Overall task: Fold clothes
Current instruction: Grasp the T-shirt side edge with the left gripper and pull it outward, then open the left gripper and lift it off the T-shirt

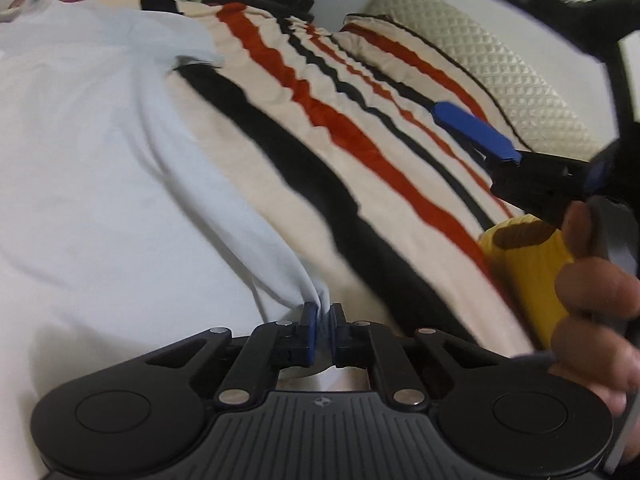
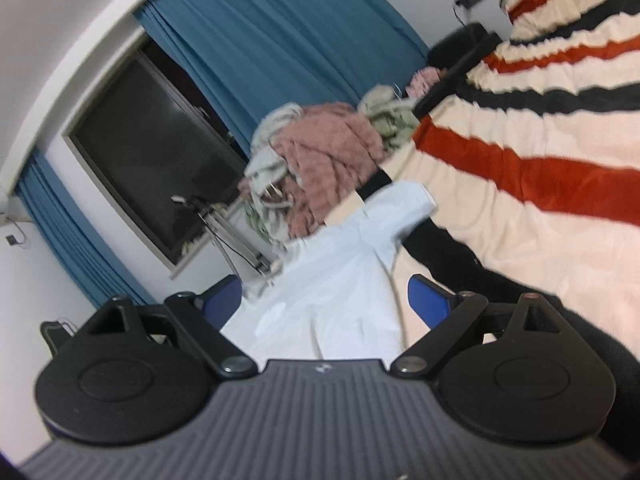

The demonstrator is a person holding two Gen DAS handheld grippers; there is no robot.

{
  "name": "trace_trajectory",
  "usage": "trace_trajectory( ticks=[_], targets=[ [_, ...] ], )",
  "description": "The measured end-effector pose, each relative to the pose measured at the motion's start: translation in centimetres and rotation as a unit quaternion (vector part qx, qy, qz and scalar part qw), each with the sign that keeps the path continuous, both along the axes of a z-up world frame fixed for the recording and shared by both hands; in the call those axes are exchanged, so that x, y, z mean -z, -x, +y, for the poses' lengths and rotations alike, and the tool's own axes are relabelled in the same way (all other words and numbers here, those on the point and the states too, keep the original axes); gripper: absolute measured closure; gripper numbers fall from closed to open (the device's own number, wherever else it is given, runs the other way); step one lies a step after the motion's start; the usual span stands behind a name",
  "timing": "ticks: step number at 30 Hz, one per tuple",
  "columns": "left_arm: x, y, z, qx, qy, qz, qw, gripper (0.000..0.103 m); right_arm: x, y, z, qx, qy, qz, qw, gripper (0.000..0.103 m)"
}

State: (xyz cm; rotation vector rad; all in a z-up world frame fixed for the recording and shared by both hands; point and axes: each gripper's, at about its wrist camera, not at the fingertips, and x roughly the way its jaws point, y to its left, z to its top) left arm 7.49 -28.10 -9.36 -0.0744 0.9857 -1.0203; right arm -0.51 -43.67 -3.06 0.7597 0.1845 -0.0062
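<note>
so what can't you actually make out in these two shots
- White garment: left wrist view, its outline runs off the frame edge; type unclear.
- Clothes pile: right wrist view, blurred; separate items indistinct.
- Right gripper: left wrist view, motion-blurred; the right wrist view shows it open.

I count one white garment (image 1: 100,184), one striped blanket (image 1: 360,152), one heap of unfolded clothes (image 2: 320,160), two grippers, left (image 1: 323,330) and right (image 2: 324,304), and two blue curtains (image 2: 280,28)
</note>
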Motion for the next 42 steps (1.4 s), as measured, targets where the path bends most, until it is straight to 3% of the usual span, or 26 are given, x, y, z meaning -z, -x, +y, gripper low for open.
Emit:
trace_trajectory(
  ticks=[3,6,8,10,13,16,18,23,28,30,32,33,37,40,42],
  targets=[
    [1.2,0.1,-1.9,-0.004,-0.011,0.003,0.9999,0.095,-0.8,0.6,0.3,0.010,0.038,-0.015,0.999,0.011],
    [2.1,0.0,-2.8,-0.007,-0.018,-0.002,0.9998,0.085,-1.3,0.5,1.0,0.014,0.090,-0.010,0.996,0.011],
    [1.4,0.3,-2.0,-0.011,-0.019,-0.017,0.9996,0.060,-1.4,0.5,1.4,0.011,0.112,-0.008,0.994,0.011],
    [0.0,0.7,-0.4,-0.034,-0.034,-0.047,0.9978,0.018,-1.5,0.5,1.8,0.008,0.128,-0.007,0.992,0.011],
    [-2.5,1.5,3.0,-0.080,-0.063,-0.108,0.9889,0.013,-1.8,0.5,2.5,0.005,0.150,-0.009,0.989,0.011],
    [-4.9,2.4,6.6,-0.129,-0.090,-0.165,0.9737,0.003,-1.9,0.4,3.4,-0.004,0.171,-0.008,0.985,0.011],
    [-6.6,3.0,8.9,-0.169,-0.103,-0.204,0.9590,0.002,-2.0,0.2,4.1,-0.012,0.185,-0.006,0.983,0.011],
    [-9.3,5.0,13.8,-0.263,-0.084,-0.245,0.9293,0.001,-2.0,-0.4,6.1,-0.029,0.221,0.007,0.975,0.011],
    [-12.0,7.1,18.6,-0.354,-0.064,-0.282,0.8893,0.000,-1.6,-1.0,7.7,-0.049,0.245,0.021,0.968,0.012],
    [-12.3,7.9,20.2,-0.371,-0.066,-0.278,0.8836,0.000,-1.4,-1.2,8.4,-0.052,0.258,0.026,0.964,0.012],
    [-12.4,8.3,21.1,-0.377,-0.075,-0.270,0.8827,0.000,-1.4,-1.4,9.1,-0.057,0.273,0.030,0.960,0.042],
    [-12.6,8.3,21.3,-0.380,-0.074,-0.268,0.8823,0.000,-1.4,-1.4,9.4,-0.059,0.281,0.032,0.957,0.043],
    [-12.9,8.7,21.6,-0.384,-0.065,-0.265,0.8821,0.000,-1.2,-1.7,9.8,-0.077,0.272,0.035,0.959,0.039],
    [-12.7,8.8,21.4,-0.384,-0.066,-0.264,0.8821,0.000,-1.0,-2.3,9.5,-0.073,0.251,0.053,0.964,0.012],
    [-12.6,8.6,21.5,-0.388,-0.064,-0.258,0.8827,0.000,-0.7,-2.9,9.3,-0.068,0.236,0.068,0.967,0.014]
  ],
)
